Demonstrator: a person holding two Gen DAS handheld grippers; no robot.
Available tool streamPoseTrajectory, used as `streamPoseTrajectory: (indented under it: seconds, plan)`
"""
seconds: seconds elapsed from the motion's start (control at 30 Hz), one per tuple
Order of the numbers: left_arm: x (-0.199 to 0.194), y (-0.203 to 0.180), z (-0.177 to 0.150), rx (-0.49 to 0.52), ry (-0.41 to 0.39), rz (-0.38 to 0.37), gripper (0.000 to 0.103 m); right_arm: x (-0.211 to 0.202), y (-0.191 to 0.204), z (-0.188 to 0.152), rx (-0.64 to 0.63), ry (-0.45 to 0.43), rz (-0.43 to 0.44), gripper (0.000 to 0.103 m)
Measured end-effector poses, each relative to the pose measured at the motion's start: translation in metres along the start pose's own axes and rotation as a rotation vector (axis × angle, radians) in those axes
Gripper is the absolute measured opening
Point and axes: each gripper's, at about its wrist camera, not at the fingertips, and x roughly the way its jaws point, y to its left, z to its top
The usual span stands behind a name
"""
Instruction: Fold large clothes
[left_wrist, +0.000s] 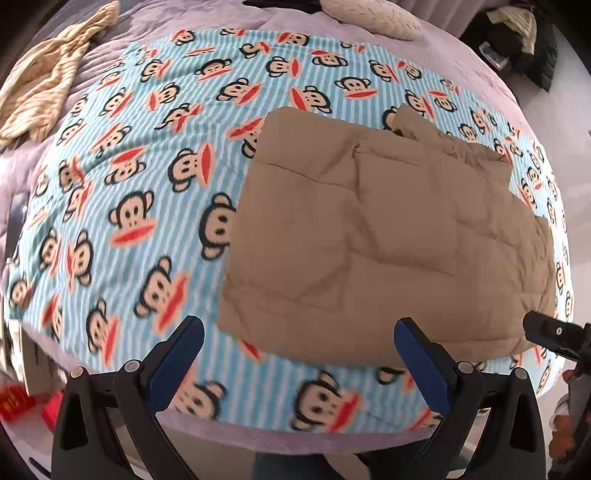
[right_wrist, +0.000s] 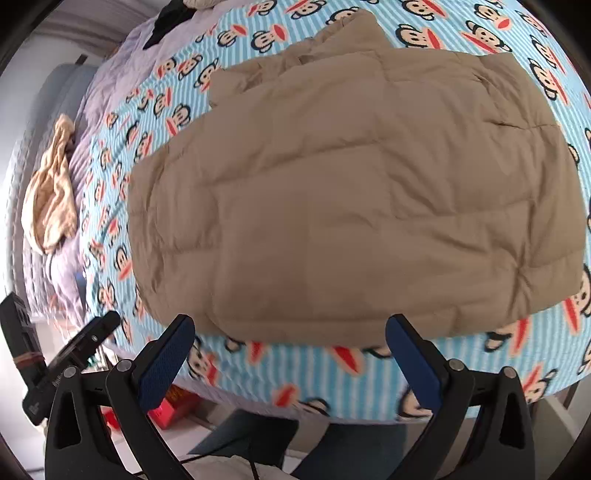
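On the monkey blanket (right_wrist: 295, 373), folded tan jacket (right_wrist: 351, 192), collar pointing away

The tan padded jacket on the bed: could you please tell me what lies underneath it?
The tan padded jacket lies folded on a blue striped monkey-print blanket, which shows all around it. Whatever is directly beneath the jacket is covered.

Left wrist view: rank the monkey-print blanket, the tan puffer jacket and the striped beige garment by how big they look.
1. Monkey-print blanket, spanning most of the view.
2. Tan puffer jacket, folded on the blanket.
3. Striped beige garment, smallest, though it lies farther off at the fisheye's edge, so its true size is unsure.
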Motion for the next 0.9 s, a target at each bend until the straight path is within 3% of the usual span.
streamPoseTrajectory:
  seconds: [0.37,0.6,0.77,0.8,0.9]
  plan:
    - [0.045,0.040,0.040,0.103,0.086,-0.052,0.103,0.046,0.044,-0.005,0.117,0.028,-0.008,0.103]
    - [0.067,0.048,0.048,0.098,0.122,-0.104,0.103,0.055,0.052,-0.001,0.143,0.035,-0.046,0.103]
    - [0.073,0.050,0.052,0.115,0.123,-0.122,0.103,0.049,0.054,0.005,0.158,-0.016,-0.041,0.103]
    - [0.074,0.051,0.054,0.116,0.121,-0.126,0.103,0.049,0.054,0.006,0.161,-0.024,-0.040,0.100]
    - [0.077,0.056,0.059,0.114,0.114,-0.147,0.103,0.050,0.052,0.011,0.174,-0.040,-0.051,0.070]
